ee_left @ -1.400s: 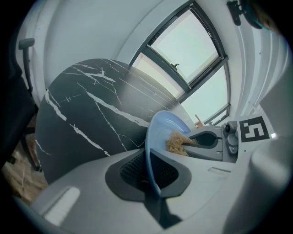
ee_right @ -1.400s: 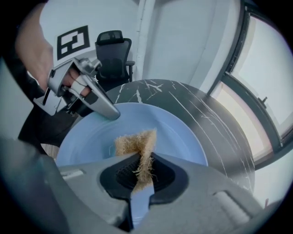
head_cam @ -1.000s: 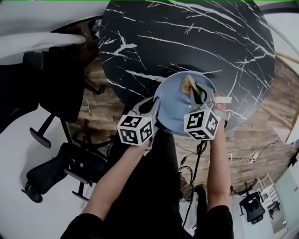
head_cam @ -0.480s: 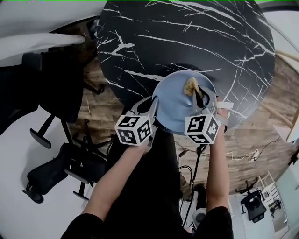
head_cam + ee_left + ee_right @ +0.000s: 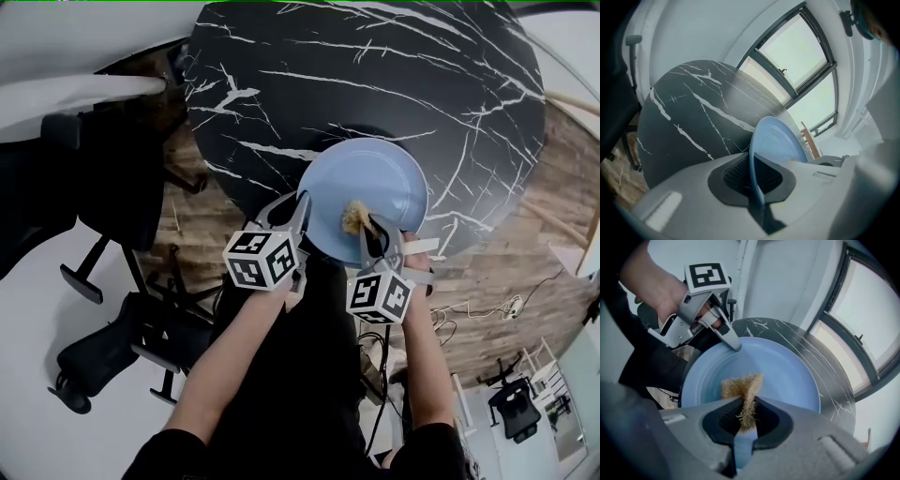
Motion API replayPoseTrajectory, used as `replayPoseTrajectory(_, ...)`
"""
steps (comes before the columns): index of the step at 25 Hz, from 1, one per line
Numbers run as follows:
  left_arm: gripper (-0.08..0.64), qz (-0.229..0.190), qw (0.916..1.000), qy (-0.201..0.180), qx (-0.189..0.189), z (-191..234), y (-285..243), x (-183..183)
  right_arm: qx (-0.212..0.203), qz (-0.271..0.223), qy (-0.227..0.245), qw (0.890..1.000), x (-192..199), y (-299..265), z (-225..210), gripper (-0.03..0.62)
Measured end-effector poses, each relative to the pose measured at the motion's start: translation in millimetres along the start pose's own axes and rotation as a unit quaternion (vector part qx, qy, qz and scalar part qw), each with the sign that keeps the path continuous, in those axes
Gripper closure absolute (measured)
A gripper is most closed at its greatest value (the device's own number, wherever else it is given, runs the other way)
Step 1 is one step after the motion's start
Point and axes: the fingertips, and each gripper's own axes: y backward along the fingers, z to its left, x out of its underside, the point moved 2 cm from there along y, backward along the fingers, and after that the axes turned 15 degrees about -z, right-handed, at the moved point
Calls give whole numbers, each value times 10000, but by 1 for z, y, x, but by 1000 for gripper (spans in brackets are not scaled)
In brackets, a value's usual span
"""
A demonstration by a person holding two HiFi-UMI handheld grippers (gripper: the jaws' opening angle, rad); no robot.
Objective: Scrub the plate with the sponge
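While left claw [image 5: 756, 180] clamps rim of blue plate [image 5: 375, 178], right claw [image 5: 744, 417] pinches sponge [image 5: 740, 387] over it.

Left gripper [image 5: 301, 201] jaws clamped tight, right gripper [image 5: 367, 226] jaws pinched, both tilted downward, side by side

Round black table [image 5: 375, 84], white veins streaking right across its top, standing on a wood-plank floor [image 5: 525, 253]. Off to the left, a black office chair [image 5: 103, 347] on a wheeled base, over a pale stretch of flooring [image 5: 37, 412]. Cables [image 5: 487, 309] trail across the planks at right, with another dark chair [image 5: 514, 405] beyond. Big dark-framed windows [image 5: 799, 44] sit in a white wall [image 5: 693, 28], and bright daylight pours in.
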Motion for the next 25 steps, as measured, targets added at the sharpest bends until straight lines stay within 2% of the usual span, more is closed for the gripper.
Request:
replayPoseTrajectory(11,545,11,9999,-123,93,-1,-2,0,-463,41,-96,9989,11,18,36,557)
replayPoseTrajectory(25,541,176,9981,-517,288,-6,-5,-1,-325,224,91,9992,24,14,1,555)
